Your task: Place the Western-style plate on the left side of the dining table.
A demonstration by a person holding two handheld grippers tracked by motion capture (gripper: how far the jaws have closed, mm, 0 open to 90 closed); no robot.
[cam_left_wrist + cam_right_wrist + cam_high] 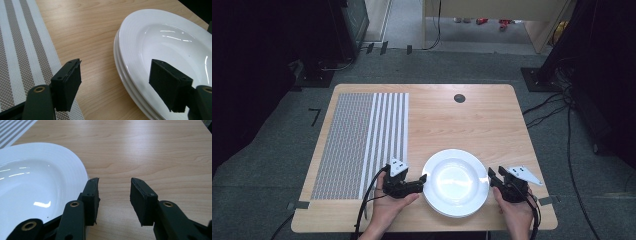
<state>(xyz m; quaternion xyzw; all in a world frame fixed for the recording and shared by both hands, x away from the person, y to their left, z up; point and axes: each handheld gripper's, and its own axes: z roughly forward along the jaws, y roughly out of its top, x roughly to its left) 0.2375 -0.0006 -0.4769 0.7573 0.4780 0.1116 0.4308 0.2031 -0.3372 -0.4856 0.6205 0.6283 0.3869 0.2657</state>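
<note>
My two hands come in at the near edge of the table [472, 115], each holding one of my tongs; my left gripper [421, 181] sits just beside the left rim of the white plates [455, 182], its jaws standing wide apart with nothing between them but the rim itself; in the left gripper view one jaw hangs over the bare wood near the edge of the striped placemat [17, 55], the other over the sloping inside of the top plate [162, 40] (I count at least three rims stacked there, one under the other), though I cannot tell whether either pad touches the china; my right gripper [493, 176] sits just beside the right rim of the same stack, its jaws parted too, less widely, and gripping nothing; in the right gripper view one jaw lies right at the plate's [37, 182] edge, the other over bare wood, and only tabletop shows in the gap; the stack rests near the front edge of the table, a little right of the middle, between my two grippers; farther off, the placemat [362, 137] runs along the left side of the table from front to back; beyond the plates the wood is bare up to a small dark round cap [459, 98] near the far edge.
</note>
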